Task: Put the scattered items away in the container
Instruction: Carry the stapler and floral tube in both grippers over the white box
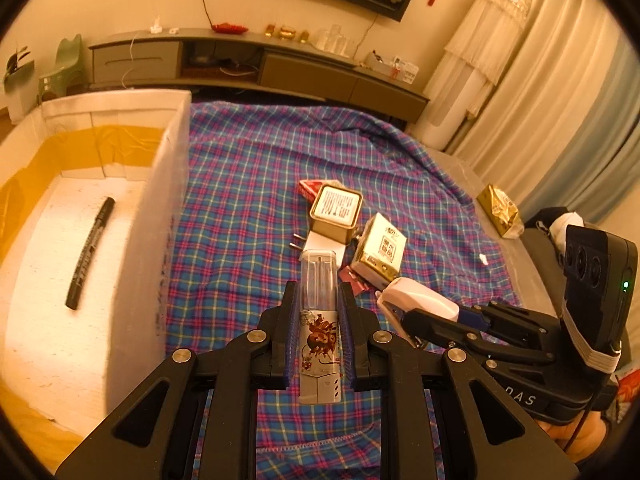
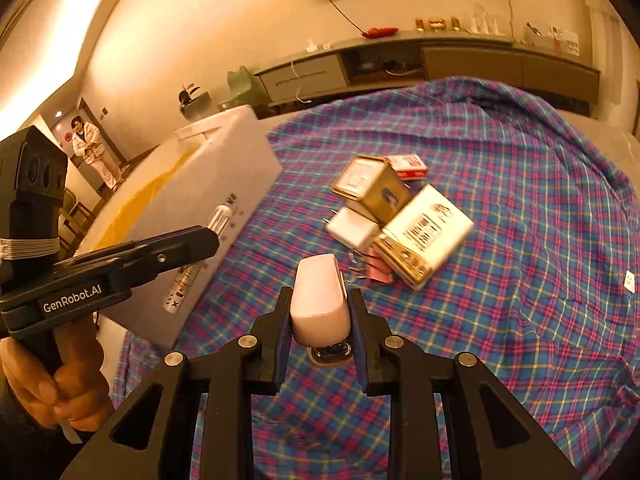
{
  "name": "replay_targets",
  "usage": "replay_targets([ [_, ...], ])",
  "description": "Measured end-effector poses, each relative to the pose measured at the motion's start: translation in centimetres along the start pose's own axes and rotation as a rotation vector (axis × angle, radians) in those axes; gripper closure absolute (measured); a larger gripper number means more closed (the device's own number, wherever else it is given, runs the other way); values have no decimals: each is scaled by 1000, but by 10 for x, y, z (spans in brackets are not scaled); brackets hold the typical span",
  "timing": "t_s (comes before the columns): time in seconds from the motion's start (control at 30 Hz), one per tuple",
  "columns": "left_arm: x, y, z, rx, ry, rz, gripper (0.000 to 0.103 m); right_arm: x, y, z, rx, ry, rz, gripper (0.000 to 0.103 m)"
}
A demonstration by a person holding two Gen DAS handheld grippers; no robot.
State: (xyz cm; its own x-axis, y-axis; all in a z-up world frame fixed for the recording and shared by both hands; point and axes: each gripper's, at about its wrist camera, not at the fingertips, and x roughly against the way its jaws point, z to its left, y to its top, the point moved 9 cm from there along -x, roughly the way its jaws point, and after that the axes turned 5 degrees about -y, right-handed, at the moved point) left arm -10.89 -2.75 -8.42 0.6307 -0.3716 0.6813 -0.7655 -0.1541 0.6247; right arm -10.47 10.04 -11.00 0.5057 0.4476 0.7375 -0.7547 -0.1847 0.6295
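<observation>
My left gripper [image 1: 319,300] is shut on a clear plastic case with a cartoon label [image 1: 319,320], held above the plaid cloth beside the white foam box [image 1: 160,216]. A black marker [image 1: 90,254] lies inside the box. My right gripper [image 2: 320,300] is shut on a white stapler [image 2: 318,300], also seen in the left wrist view [image 1: 416,300]. On the cloth lie a gold tin [image 2: 372,184], a white-and-gold box [image 2: 424,236], a white charger [image 2: 350,226], a red card pack [image 2: 408,166] and a pink binder clip [image 2: 376,270].
The plaid cloth [image 1: 248,184] covers the table. A gold packet [image 1: 500,210] sits at the cloth's right edge. A small white scrap [image 2: 629,280] lies on the cloth. A low cabinet [image 1: 224,60] stands behind. A person [image 2: 92,148] stands in a doorway.
</observation>
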Motion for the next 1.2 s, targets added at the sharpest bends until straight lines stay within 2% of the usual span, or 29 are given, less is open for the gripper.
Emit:
replay_targets([
  [0.57,68,13,16,31,16,-110,84,50,14,68,141,-39,-136,75],
  [1.2,140,23,55,95,42,-230,84,71,41,153,196,31,-195,76],
])
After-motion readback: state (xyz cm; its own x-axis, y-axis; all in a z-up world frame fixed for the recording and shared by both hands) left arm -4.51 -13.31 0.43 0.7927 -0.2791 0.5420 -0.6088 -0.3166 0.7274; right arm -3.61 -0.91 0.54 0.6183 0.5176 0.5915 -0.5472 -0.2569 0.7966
